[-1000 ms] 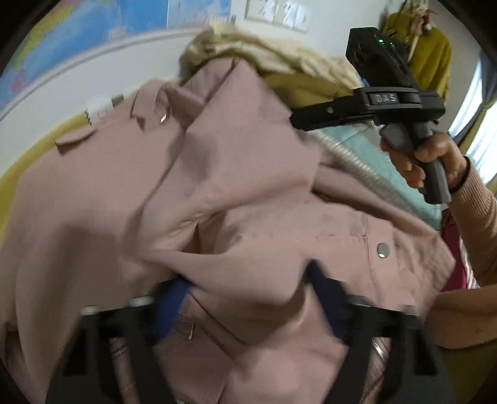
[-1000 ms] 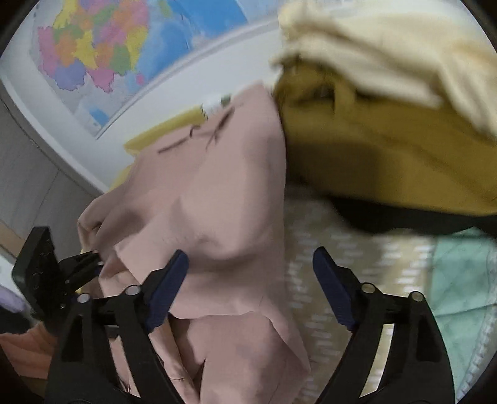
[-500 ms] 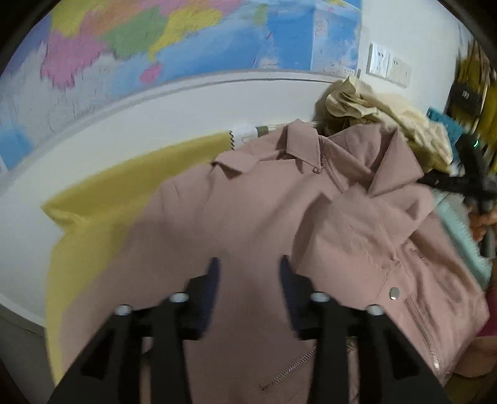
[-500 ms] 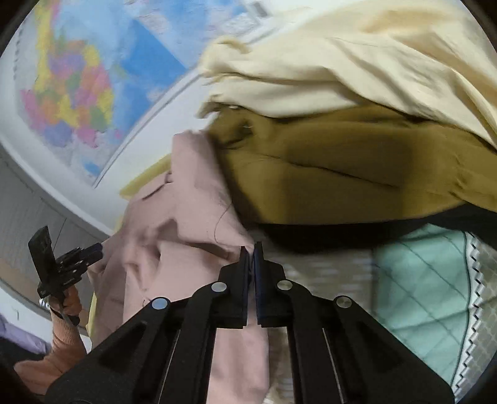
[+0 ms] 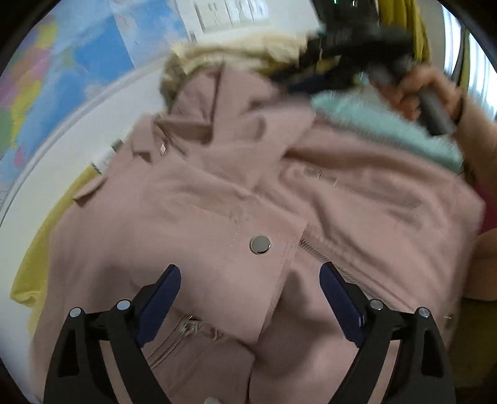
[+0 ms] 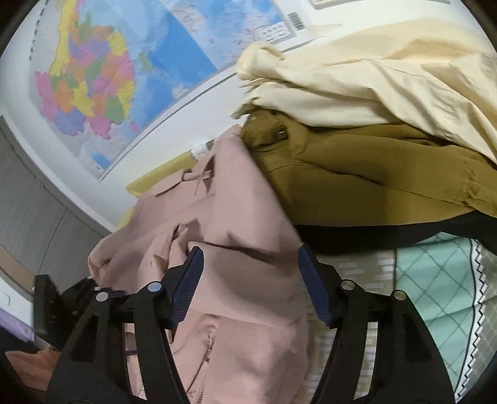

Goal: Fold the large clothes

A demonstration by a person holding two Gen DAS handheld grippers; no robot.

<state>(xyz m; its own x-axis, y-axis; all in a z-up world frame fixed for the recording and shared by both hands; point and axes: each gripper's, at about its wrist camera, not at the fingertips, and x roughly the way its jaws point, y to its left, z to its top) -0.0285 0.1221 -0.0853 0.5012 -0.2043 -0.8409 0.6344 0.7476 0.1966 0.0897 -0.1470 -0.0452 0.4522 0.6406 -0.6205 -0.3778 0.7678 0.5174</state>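
A dusty-pink jacket [image 5: 236, 199] with snap buttons and zips lies spread and partly folded on a yellow sheet [image 5: 40, 248]. My left gripper [image 5: 248, 298] is open just above its front flap, holding nothing. The jacket also shows in the right wrist view [image 6: 236, 217], where my right gripper [image 6: 251, 286] is open over its right edge, empty. In the left wrist view the right gripper [image 5: 351, 43] appears blurred at the top right, above the jacket's far shoulder.
A pile of clothes sits right of the jacket: a cream garment [image 6: 372, 77] on an olive-brown one [image 6: 372, 174], over a mint quilted blanket [image 6: 435, 279]. A wall map [image 6: 108, 71] hangs behind. A yellow garment [image 5: 413, 28] hangs at the far right.
Both grippers have gone from shut or nearly shut to open. The left one has swung back over the jacket's front flap; the right one has let go at the jacket's right edge.
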